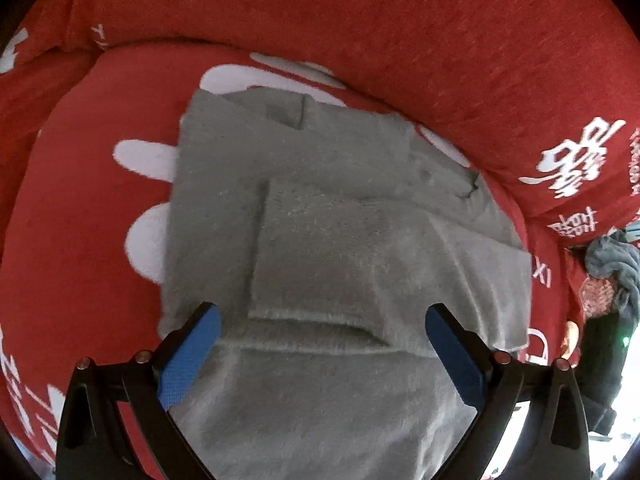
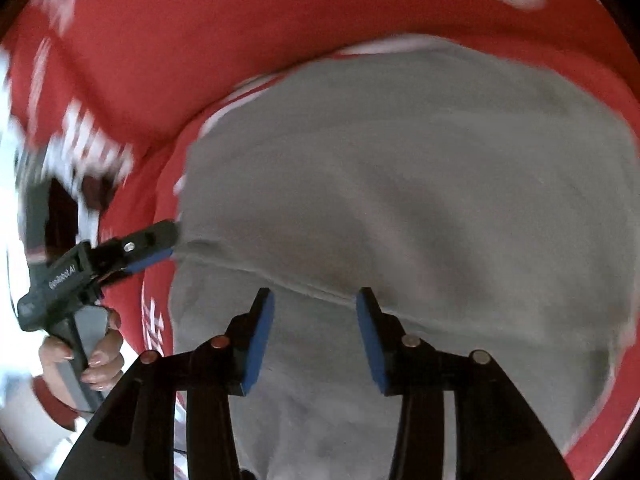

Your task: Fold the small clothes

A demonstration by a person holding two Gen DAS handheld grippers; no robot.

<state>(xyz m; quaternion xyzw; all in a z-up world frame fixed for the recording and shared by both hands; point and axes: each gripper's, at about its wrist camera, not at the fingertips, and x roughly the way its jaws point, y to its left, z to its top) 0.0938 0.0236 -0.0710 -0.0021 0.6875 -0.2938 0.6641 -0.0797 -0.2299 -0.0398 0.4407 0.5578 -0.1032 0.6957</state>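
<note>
A grey fleece garment (image 1: pixel 340 240) lies partly folded on a red seat cushion (image 1: pixel 80 208) with white print; a smaller folded panel sits on its middle. My left gripper (image 1: pixel 322 308) hovers over the garment's near part, jaws wide open, blue pads clear of the cloth. In the blurred right wrist view the same grey garment (image 2: pixel 400 184) fills the frame. My right gripper (image 2: pixel 314 296) stands open just above a fold line, with nothing pinched between its pads. The left gripper (image 2: pixel 168 244) shows at the garment's left edge, held by a hand (image 2: pixel 96 356).
A red back cushion (image 1: pixel 360 20) with white lettering rises behind the seat. A dark blue-grey cloth bundle (image 1: pixel 612 264) lies at the far right beside the cushion. The cushion's front edge drops off to a bright floor at the lower left (image 2: pixel 16 320).
</note>
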